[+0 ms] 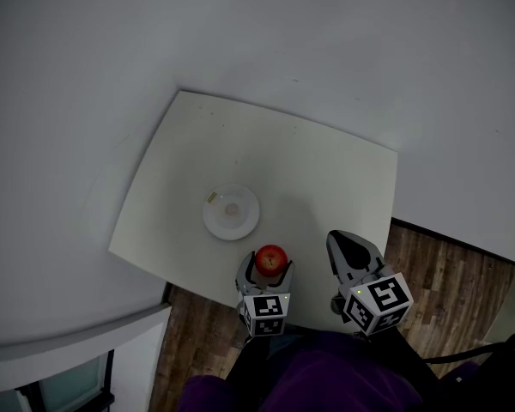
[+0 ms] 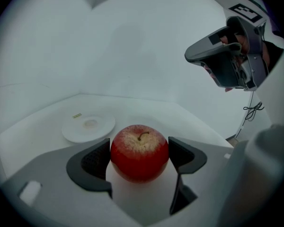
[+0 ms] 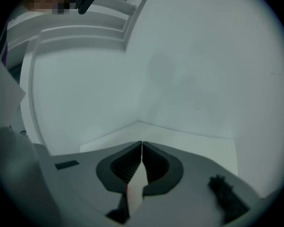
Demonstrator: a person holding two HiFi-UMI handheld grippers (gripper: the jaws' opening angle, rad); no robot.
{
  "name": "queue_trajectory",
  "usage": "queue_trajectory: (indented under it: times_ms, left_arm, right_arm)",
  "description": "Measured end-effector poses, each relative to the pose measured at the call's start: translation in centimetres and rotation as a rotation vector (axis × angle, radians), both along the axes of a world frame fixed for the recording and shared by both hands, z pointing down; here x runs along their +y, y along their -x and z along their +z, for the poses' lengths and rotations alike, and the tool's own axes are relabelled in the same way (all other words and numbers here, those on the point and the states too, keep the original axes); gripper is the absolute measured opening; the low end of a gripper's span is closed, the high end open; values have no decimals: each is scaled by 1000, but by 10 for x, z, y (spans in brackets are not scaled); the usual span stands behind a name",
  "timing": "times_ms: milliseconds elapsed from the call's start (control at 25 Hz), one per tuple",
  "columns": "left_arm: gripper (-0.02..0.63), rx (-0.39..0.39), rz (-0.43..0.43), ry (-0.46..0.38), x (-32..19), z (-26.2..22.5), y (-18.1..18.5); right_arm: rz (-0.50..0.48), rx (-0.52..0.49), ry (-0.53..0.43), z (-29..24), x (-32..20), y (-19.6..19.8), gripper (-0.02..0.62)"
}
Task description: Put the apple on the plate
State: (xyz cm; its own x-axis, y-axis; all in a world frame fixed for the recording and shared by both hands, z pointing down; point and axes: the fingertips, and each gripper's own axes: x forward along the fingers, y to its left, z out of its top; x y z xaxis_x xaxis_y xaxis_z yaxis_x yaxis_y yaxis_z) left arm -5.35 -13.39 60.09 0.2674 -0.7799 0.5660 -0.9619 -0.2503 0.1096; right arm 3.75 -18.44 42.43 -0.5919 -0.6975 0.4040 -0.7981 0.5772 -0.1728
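Observation:
A red apple [image 1: 271,257] [image 2: 139,151] rests on the white table [image 1: 300,170] close to its near edge. My left gripper [image 1: 269,264] [image 2: 139,155] has a dark pad against each side of the apple, stem up. The white plate [image 1: 231,211] [image 2: 88,125] lies just beyond the apple to the left, with only a faint mark and a small sticker on it. My right gripper [image 1: 343,240] [image 3: 141,148] hovers to the right of the apple, shut with nothing between its pads. It also shows high at the right of the left gripper view [image 2: 194,56].
The table stands in a corner of white walls [image 1: 240,33]. Wooden floor [image 1: 446,273] lies to the right and near side of it. A white ledge [image 1: 60,342] runs along the lower left. A dark cable [image 2: 252,110] hangs at the right.

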Motion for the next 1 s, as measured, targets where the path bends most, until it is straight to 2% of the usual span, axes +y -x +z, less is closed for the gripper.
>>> queue_trajectory:
  times_ms: [240,560,1000]
  left_arm:
    - [390,5,11,-6,1,-1,0]
    - [390,23,-20,-62,-10,-22,10]
    - [390,-15,-23,-109,-27,-37,30]
  right_arm:
    - [7,12,4,3,0,0,12]
    - [6,-3,-1,2,1,2,12]
    - [0,2,4,5,-2,6,12]
